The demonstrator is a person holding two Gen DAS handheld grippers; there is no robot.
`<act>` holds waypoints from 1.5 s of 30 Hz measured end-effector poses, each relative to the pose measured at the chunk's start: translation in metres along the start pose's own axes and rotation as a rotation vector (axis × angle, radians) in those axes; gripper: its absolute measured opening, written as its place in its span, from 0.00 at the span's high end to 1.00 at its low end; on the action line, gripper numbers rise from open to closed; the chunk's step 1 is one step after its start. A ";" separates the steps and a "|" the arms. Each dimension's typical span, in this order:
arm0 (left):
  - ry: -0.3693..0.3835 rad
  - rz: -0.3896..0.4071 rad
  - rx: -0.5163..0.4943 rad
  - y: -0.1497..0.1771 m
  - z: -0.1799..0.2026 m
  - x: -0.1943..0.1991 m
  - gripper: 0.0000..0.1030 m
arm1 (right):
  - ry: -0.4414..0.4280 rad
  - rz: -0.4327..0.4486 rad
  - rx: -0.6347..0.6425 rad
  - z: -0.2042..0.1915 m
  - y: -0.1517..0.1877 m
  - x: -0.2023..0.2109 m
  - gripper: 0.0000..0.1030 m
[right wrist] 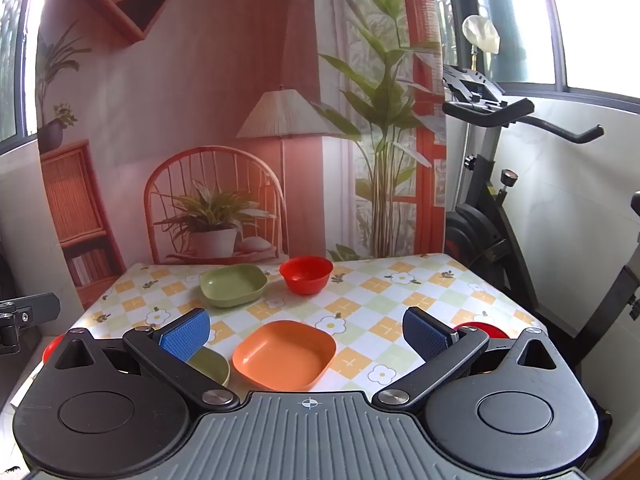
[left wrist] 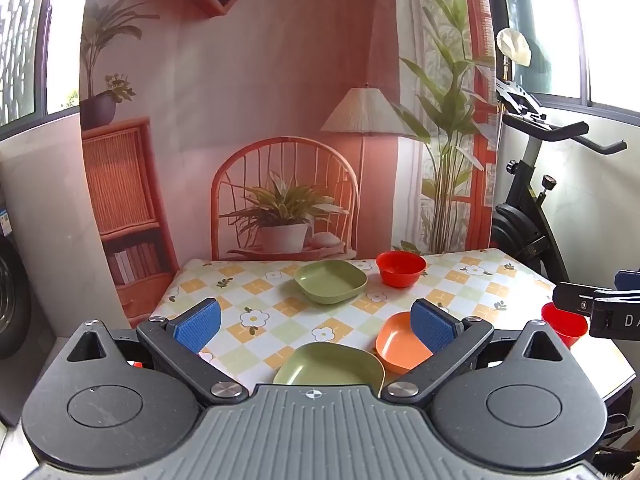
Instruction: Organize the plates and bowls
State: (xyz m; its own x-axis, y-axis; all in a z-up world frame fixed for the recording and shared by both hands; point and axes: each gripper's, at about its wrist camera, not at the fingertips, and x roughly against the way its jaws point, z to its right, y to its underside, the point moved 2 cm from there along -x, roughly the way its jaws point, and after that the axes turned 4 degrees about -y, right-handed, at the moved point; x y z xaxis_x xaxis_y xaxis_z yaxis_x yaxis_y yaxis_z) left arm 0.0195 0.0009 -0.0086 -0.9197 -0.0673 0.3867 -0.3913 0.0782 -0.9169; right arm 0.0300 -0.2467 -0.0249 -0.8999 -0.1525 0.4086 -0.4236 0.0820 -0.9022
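Left gripper (left wrist: 314, 326) agape over green plate (left wrist: 330, 364)

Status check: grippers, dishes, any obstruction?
Left gripper and right gripper: jaws open, empty. Two green plates, orange plate, red bowls all separate on table, nothing stacked. No obstruction visible.
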 end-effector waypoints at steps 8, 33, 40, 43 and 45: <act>0.001 -0.002 0.002 0.000 0.000 -0.001 0.01 | 0.000 -0.001 0.000 0.000 0.001 0.000 0.00; 0.000 -0.024 0.014 0.004 0.001 -0.002 0.01 | 0.000 -0.004 0.000 -0.003 0.001 -0.001 0.00; 0.001 -0.032 0.019 0.003 0.000 -0.003 0.01 | 0.000 -0.005 0.000 -0.004 0.002 -0.002 0.00; 0.001 -0.034 0.021 0.003 0.001 -0.003 0.01 | 0.000 -0.005 0.000 -0.003 0.002 -0.002 0.00; 0.001 -0.036 0.022 0.003 0.000 -0.004 0.01 | 0.000 -0.005 0.000 -0.004 0.002 -0.002 0.00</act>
State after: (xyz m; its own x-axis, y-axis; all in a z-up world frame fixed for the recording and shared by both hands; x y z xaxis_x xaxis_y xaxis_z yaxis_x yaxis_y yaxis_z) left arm 0.0215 0.0010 -0.0130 -0.9049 -0.0688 0.4200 -0.4238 0.0536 -0.9042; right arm 0.0304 -0.2427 -0.0270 -0.8976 -0.1526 0.4135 -0.4284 0.0814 -0.8999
